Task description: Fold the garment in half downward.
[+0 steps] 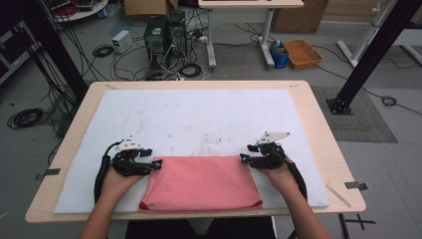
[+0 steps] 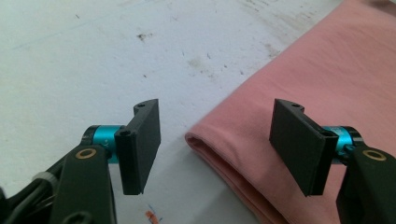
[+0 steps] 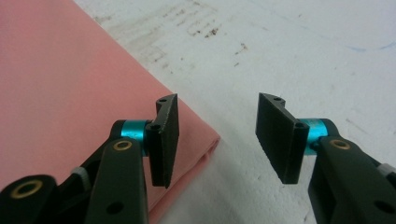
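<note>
- Pink cloth point(image 1: 201, 182) lies folded flat, a rectangle on the white mat point(image 1: 199, 119) at the near edge of the tabletop point(image 1: 318, 124), between the two hands.
- Tabletop otherwise bare apart from the mat, which is smudged with dark marks past the cloth.
- Orange basket point(image 1: 302, 53) on the floor beyond the tabletop; looks empty, too small to be sure. Blue bin point(image 1: 280, 55) just beside it holds something, can't tell what.
- Left tool point(image 1: 149, 164) at the cloth's far left corner; jaws open, the folded corner point(image 2: 205, 140) sitting between them but pads not pressing it.
- Right tool point(image 1: 247, 159) at the far right corner; jaws apart, one pad over the cloth edge, the corner point(image 3: 205, 144) in the gap, nothing pinched.
- Progress, as a judgement: cloth already folded at least once (layered edge shows in the left gripper view); neither corner gripped yet, so the next fold or lift is not started.
</note>
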Demonstrator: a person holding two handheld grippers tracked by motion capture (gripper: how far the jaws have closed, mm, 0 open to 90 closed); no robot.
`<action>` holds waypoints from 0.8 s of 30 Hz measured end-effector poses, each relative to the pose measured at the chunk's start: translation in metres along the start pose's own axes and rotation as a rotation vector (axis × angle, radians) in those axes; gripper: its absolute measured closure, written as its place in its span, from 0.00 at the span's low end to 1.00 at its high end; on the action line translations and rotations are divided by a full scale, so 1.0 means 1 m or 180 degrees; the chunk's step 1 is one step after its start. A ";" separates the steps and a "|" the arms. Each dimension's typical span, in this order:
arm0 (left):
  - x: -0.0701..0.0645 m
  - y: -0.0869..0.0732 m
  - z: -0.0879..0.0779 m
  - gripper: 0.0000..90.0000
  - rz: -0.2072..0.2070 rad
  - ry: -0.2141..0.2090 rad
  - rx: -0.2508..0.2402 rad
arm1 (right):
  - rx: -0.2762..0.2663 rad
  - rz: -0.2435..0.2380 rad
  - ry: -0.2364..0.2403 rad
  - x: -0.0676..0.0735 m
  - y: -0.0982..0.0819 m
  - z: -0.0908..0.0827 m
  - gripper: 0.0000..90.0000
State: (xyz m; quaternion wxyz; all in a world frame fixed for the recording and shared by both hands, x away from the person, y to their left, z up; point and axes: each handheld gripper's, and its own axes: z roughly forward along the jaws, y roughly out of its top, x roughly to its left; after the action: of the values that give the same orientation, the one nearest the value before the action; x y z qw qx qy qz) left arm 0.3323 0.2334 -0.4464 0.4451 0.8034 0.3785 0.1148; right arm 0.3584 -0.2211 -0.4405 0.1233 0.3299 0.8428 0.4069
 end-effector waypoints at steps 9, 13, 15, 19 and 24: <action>0.001 -0.005 0.001 0.45 -0.0049 -0.0028 0.0034 | 0.0099 -0.0008 0.0072 -0.002 -0.007 0.007 0.68; -0.001 -0.005 0.002 0.54 -0.0040 -0.0076 0.0102 | 0.0094 -0.0077 0.0103 0.001 -0.008 0.007 0.77; -0.002 -0.005 0.003 0.57 -0.0041 -0.0062 0.0117 | 0.0095 -0.0095 0.0112 0.002 -0.008 0.007 0.81; -0.002 -0.006 0.002 0.66 -0.0045 -0.0025 0.0125 | 0.0090 -0.0149 0.0112 0.005 -0.009 0.006 0.87; -0.003 -0.006 0.001 0.83 0.0020 -0.0011 0.0156 | 0.0081 -0.0191 0.0081 0.007 -0.009 0.004 0.95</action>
State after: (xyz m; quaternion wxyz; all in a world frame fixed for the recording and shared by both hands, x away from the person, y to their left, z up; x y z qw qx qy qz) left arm 0.3274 0.2323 -0.4515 0.4255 0.8154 0.3780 0.1056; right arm 0.3515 -0.2182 -0.4496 0.1206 0.3009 0.8589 0.3964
